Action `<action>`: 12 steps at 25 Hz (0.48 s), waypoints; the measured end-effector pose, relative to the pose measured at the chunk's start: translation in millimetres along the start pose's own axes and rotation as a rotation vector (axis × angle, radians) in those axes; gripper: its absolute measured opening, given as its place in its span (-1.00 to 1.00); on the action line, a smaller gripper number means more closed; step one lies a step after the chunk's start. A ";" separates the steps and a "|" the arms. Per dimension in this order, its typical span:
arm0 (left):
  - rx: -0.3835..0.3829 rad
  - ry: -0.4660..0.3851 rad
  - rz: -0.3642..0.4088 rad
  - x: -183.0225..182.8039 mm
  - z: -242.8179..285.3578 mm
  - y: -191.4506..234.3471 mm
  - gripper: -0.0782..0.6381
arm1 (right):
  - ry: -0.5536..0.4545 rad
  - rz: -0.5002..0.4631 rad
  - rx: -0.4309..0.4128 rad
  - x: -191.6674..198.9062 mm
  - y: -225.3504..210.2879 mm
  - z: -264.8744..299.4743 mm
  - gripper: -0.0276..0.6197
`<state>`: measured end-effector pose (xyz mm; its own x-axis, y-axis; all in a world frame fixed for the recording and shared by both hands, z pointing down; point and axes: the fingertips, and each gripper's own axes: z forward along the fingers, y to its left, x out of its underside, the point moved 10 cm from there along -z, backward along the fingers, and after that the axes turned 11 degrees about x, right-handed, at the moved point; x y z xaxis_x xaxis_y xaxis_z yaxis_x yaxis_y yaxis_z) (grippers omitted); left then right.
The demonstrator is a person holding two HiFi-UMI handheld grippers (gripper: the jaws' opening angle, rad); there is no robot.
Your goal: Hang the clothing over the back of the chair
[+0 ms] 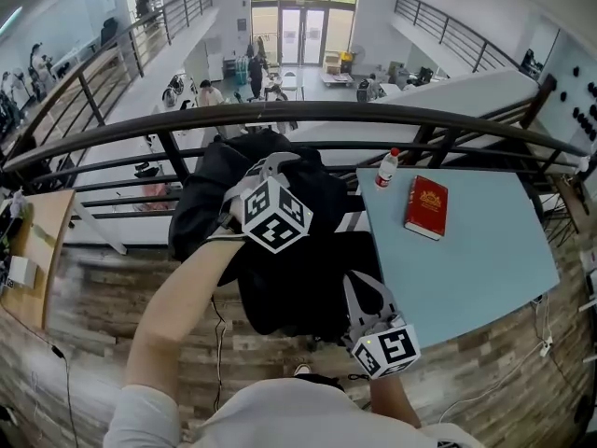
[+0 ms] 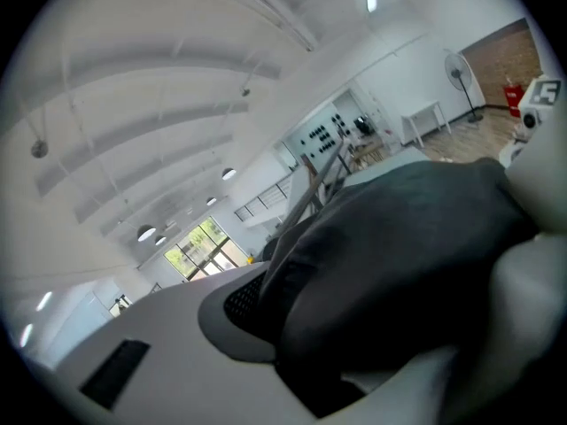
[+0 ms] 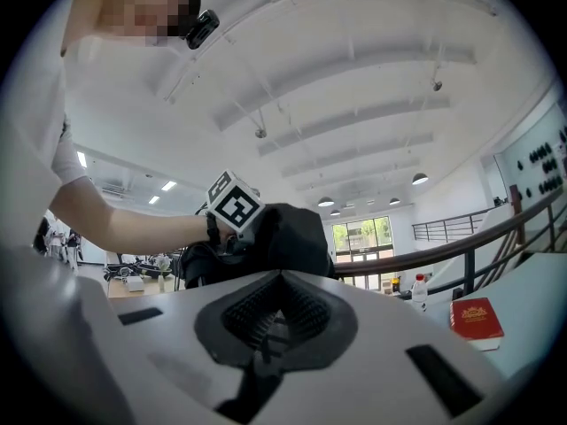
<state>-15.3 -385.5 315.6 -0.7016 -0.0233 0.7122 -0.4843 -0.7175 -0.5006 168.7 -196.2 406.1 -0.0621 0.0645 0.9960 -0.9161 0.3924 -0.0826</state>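
the left gripper [image 1: 272,168] is pinching a fold of the black garment [image 1: 308,250] between jaws standing only slightly apart, holding it bunched just in front of the railing [image 1: 112,131]; the chair is not showing clearly under the dark cloth; the right gripper [image 1: 362,292] is hovering lower, jaws together on nothing; so shallow a pinch is risking the garment slipping to the floor; a swinging sleeve could be toppling the bottle [image 1: 386,167] on the blue table [image 1: 485,259].

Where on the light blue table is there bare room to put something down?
The near and right parts of the light blue table are bare, past the red book. Its far left corner is crowded: a bottle, the book, and the black garment close by.
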 end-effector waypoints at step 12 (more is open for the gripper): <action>0.100 0.314 0.298 17.6 38.5 -49.8 -0.27 | 0.009 0.008 -0.011 2.0 -10.0 6.4 -0.86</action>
<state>16.7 -377.0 372.0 -0.9350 -0.0383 0.3525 -0.1945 -0.7759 -0.6002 175.2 -206.0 409.1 -0.0655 0.0758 0.9950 -0.9111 0.4022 -0.0906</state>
